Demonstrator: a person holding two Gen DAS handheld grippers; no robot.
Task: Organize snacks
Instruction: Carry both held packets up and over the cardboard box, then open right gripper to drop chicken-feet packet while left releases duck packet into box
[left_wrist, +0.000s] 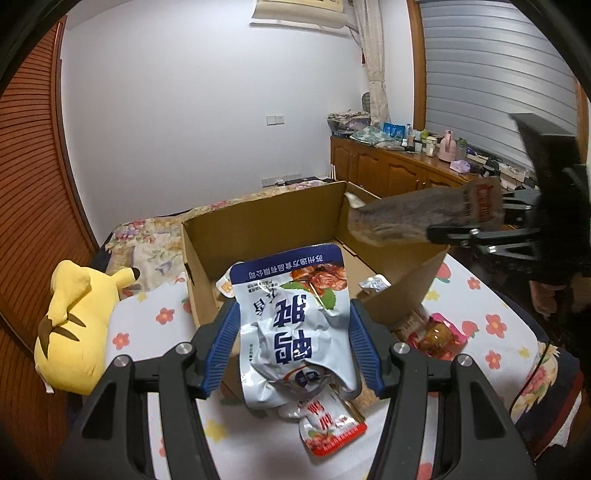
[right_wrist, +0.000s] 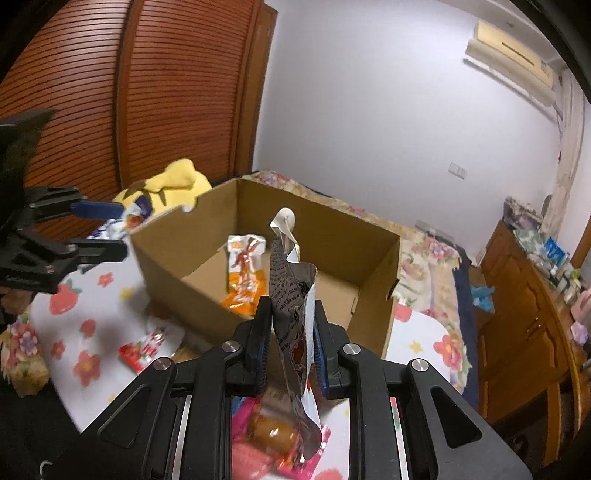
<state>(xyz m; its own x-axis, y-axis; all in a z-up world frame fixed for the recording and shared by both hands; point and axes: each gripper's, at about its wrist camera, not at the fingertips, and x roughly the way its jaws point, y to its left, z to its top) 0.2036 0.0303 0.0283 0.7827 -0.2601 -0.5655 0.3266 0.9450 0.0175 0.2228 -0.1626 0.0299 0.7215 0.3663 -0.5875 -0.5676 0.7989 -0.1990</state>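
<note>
- A white-and-blue snack pouch (left_wrist: 295, 325), crumpled, is held upright above the near wall of the cardboard box (left_wrist: 266, 221).
- A silvery foil packet (right_wrist: 295, 295) is held edge-on over the open box.
- An orange packet (right_wrist: 243, 273) is seen lying inside, on the box floor.
- A red-and-white packet (left_wrist: 328, 428) and a pink-wrapped snack (left_wrist: 439, 332) are left on the floral cloth beside the box.

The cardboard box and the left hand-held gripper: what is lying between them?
Nothing separate. In the left wrist view, the left hand-held gripper holds a blue-and-white snack pouch whose top reaches over the cardboard box rim.
</note>
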